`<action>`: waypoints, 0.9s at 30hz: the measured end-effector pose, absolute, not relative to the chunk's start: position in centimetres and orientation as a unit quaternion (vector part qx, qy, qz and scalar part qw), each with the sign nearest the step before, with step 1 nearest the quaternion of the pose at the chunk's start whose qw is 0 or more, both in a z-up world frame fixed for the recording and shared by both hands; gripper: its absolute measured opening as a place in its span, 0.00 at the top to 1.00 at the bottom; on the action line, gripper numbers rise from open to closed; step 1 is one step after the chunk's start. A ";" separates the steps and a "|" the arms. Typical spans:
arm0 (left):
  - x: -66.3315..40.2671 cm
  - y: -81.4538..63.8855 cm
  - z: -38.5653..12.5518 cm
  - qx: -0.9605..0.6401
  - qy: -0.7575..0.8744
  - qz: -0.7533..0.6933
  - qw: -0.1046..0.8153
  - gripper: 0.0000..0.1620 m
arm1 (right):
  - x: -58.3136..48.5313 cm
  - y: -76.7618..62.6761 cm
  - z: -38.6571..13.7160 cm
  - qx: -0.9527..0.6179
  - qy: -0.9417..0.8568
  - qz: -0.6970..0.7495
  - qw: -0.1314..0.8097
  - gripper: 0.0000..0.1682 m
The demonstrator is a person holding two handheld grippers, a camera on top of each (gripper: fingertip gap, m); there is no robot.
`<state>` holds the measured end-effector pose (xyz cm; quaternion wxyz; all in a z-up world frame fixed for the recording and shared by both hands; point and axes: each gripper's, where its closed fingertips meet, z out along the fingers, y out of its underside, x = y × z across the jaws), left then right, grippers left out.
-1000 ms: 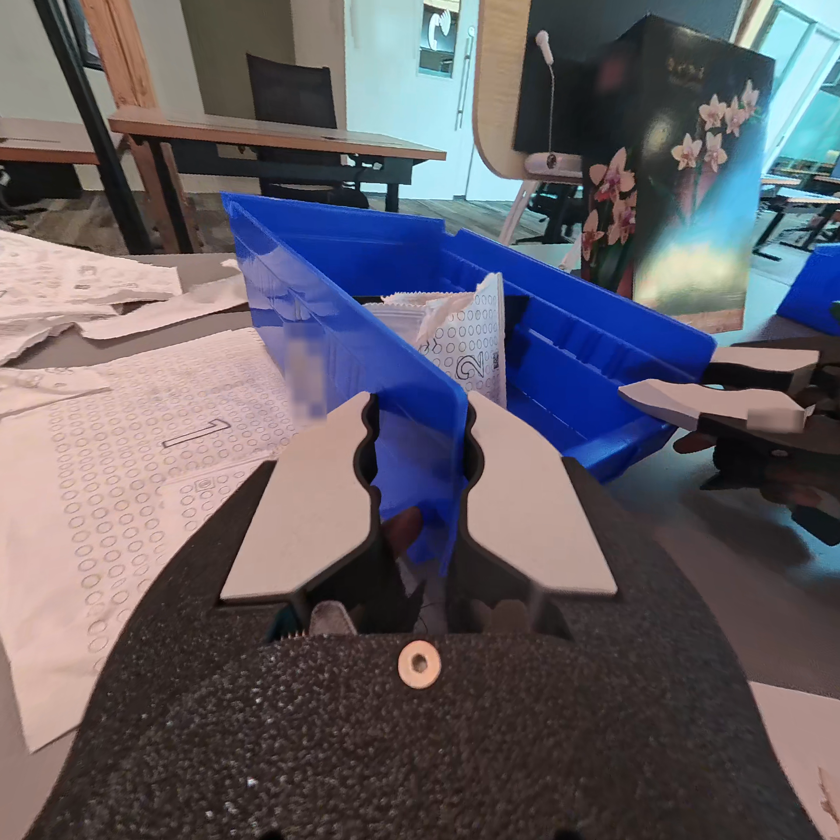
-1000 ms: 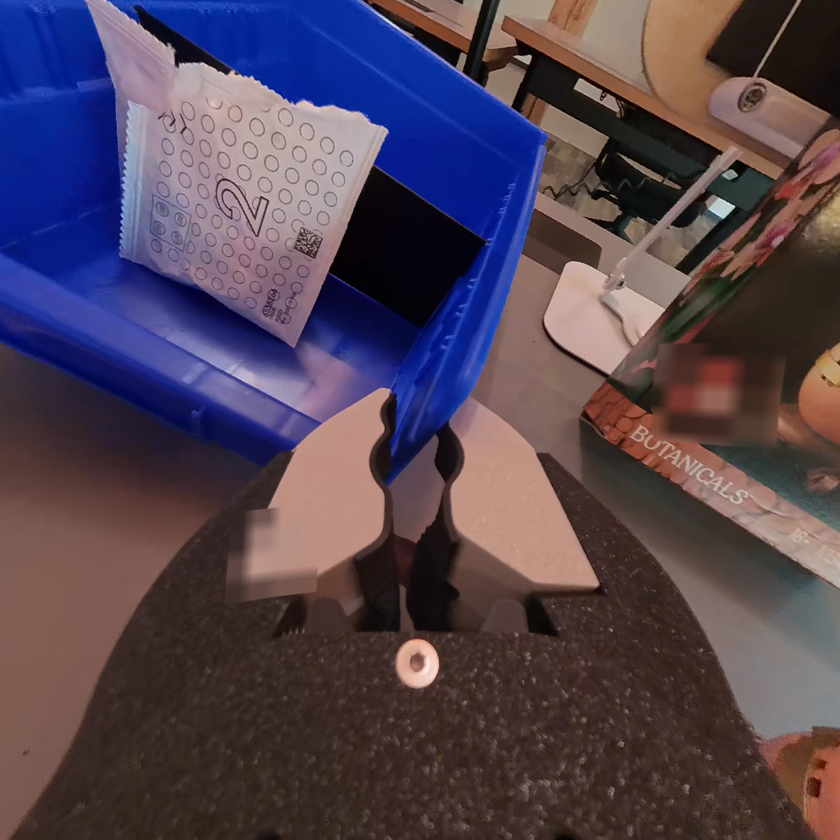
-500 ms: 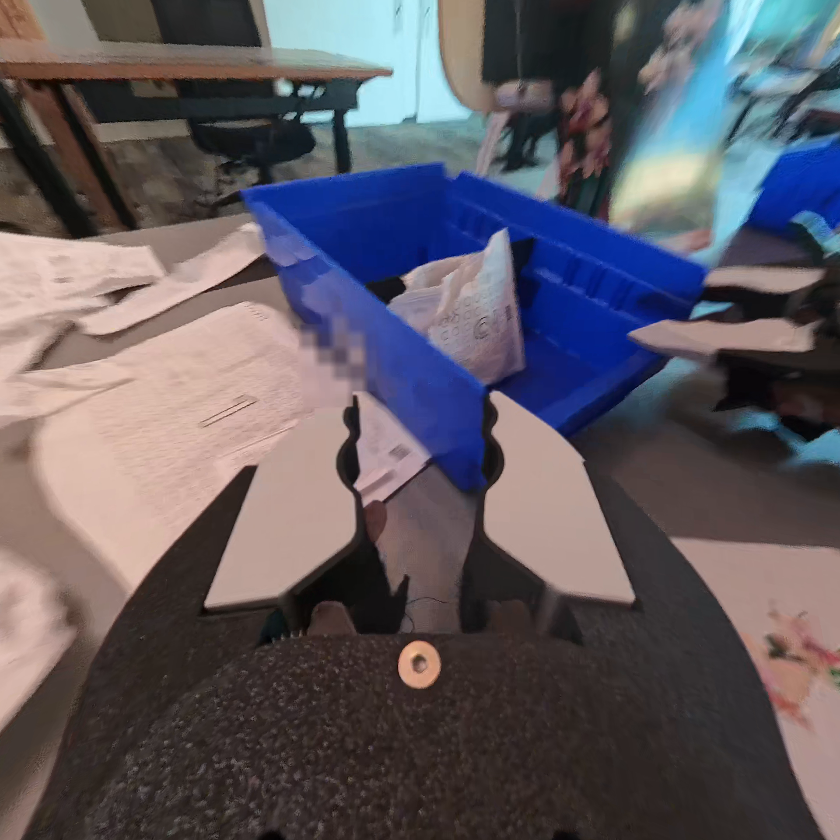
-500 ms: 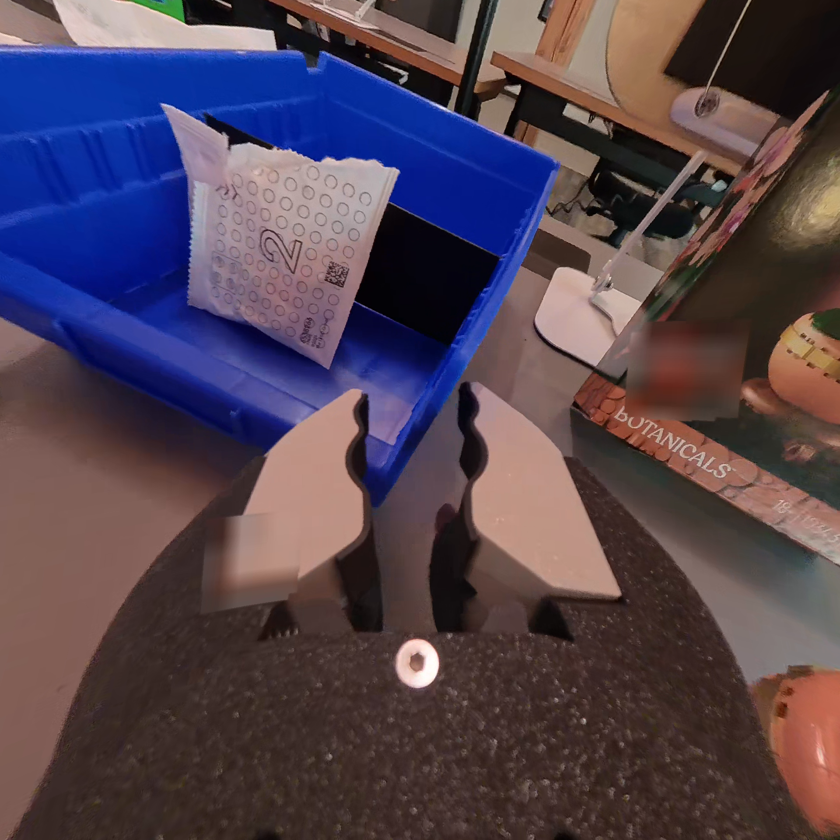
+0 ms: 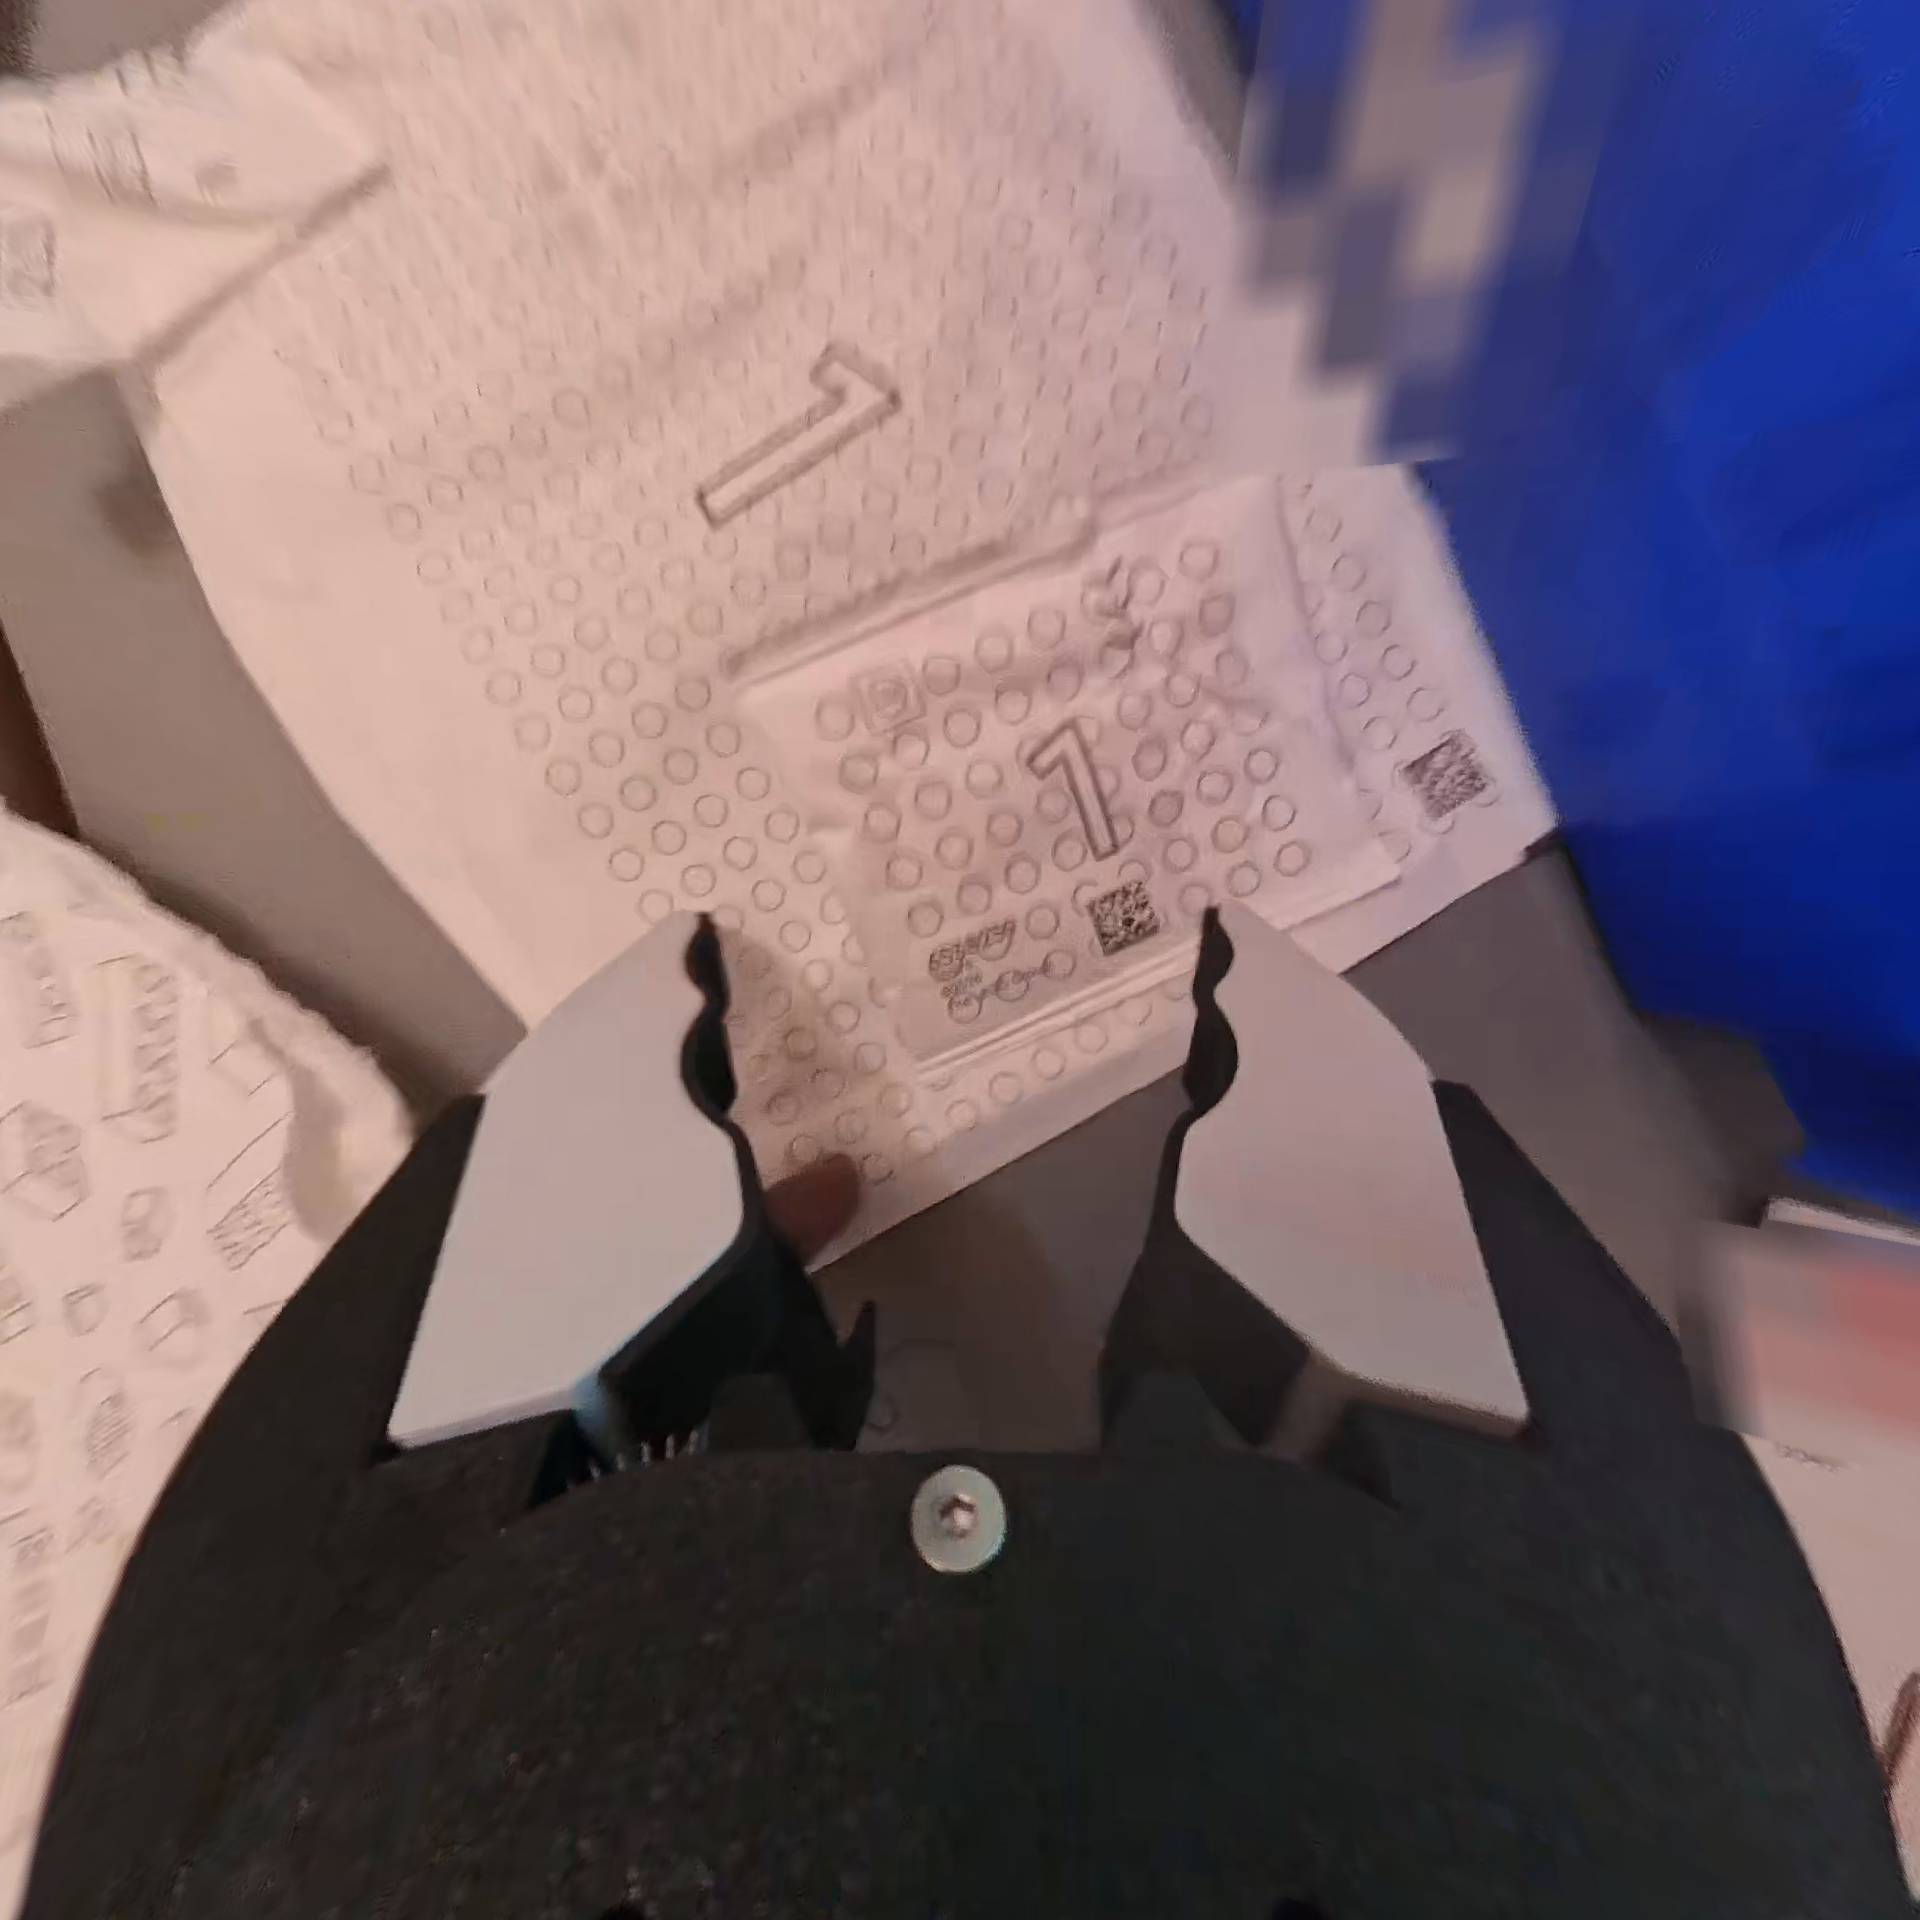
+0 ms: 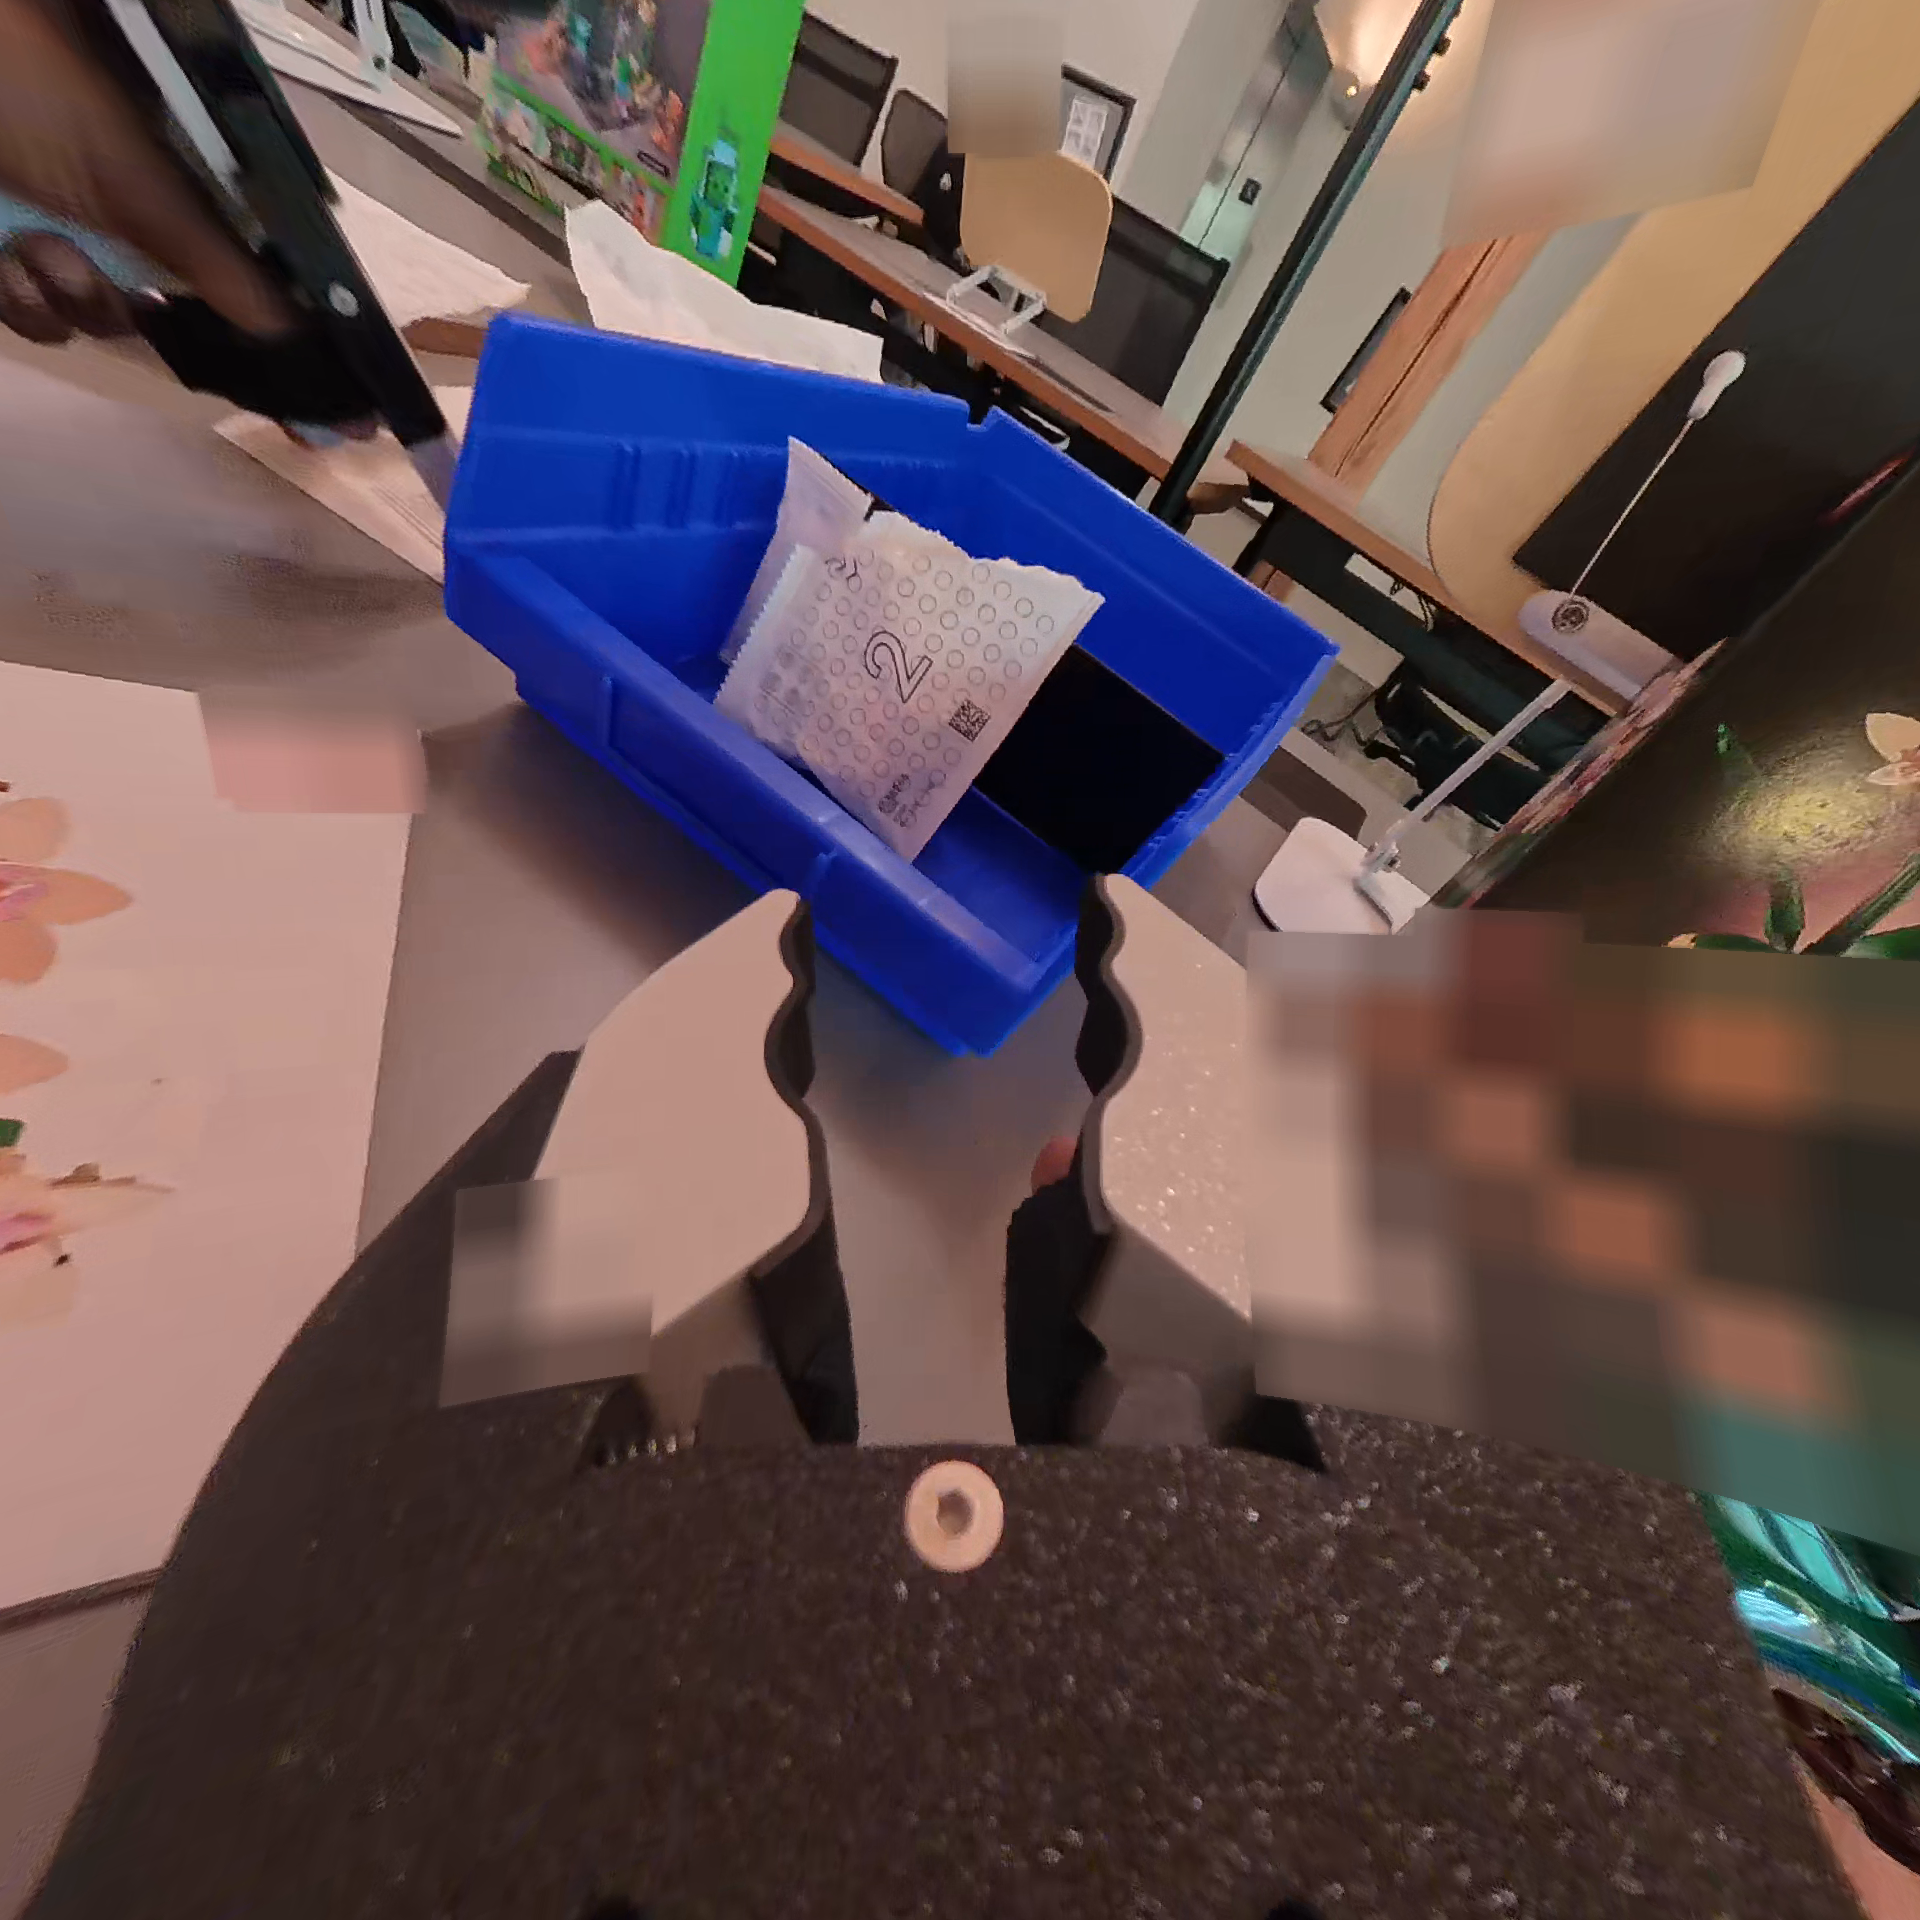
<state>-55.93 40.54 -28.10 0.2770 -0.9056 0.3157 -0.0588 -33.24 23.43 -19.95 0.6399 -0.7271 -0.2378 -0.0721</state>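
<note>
My left gripper [image 5: 956,925] is open and empty, pointing down over a small white paper bag [image 5: 1049,821] that lies on a larger white paper bag [image 5: 665,457] on the grey table. The blue bin [image 5: 1714,582] stands just to its right. My right gripper [image 6: 940,904] is open and empty, a short way back from the near corner of the blue bin [image 6: 644,665]. A white paper bag [image 6: 894,686] leans upright inside the bin against a black divider [image 6: 1091,769]. The left gripper shows blurred beyond the bin [image 6: 270,343].
More printed white paper bags [image 5: 135,1195] lie at the left. A dark box with orchid pictures [image 6: 1766,748] stands right of the bin, a white lamp base [image 6: 1320,873] behind it. A flowered booklet [image 6: 94,1039] lies at left. A green box [image 6: 634,125] stands far back.
Both grippers let go of the blue bin's walls and opened. The left one swung left and down over the paper bags. The right one drew back from the bin, which now rests on the table.
</note>
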 end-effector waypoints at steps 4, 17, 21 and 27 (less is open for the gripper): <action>-54.6 40.1 -28.1 -0.889 0.338 -0.077 0.299 0.78 | -32.8 23.2 -19.4 -0.715 -0.245 -0.076 0.650 0.72; -52.7 25.7 -14.7 -0.737 0.310 -0.254 0.544 0.98 | -41.6 15.6 -16.3 -0.630 -0.391 0.303 0.599 0.77; -46.0 16.2 -13.6 -0.683 0.387 -0.334 0.522 0.97 | -40.2 14.3 -13.4 -0.619 -0.373 0.395 0.567 0.68; -37.5 8.3 -16.6 -0.649 0.459 -0.371 0.479 0.96 | -36.0 9.8 -12.2 -0.592 -0.388 0.469 0.528 0.92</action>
